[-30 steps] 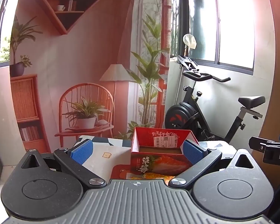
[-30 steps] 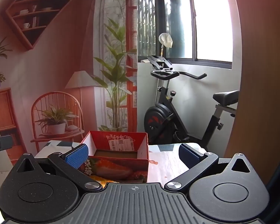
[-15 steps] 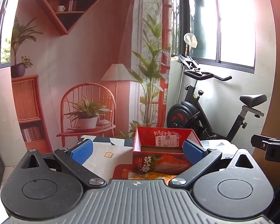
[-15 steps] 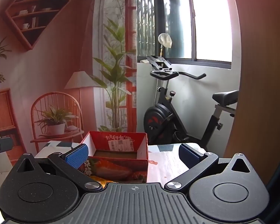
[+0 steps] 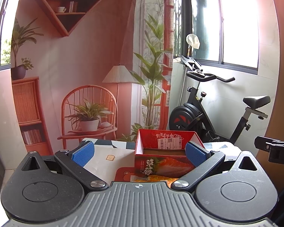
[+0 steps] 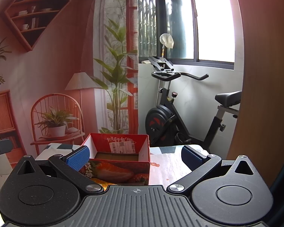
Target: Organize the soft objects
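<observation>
A red open-topped cardboard box (image 5: 164,151) with a strawberry picture stands on a patterned table (image 5: 108,151); it looks empty inside. It also shows in the right wrist view (image 6: 119,157). My left gripper (image 5: 139,152) is open and empty, held level just short of the box. My right gripper (image 6: 135,156) is open and empty, with the box ahead and slightly left. An orange-yellow item (image 5: 153,178) shows partly under the box's near side; what it is I cannot tell. No soft objects are clearly in view.
A black exercise bike (image 5: 208,109) stands behind the table at the right. A printed backdrop (image 5: 75,66) of a chair, plants and shelf hangs behind. A wooden panel (image 6: 265,75) rises at the right. The right gripper's tip (image 5: 274,149) shows at the left view's right edge.
Both grippers stay open and nearly still; the left view shifted slightly, so the box sits a little more to the right.
</observation>
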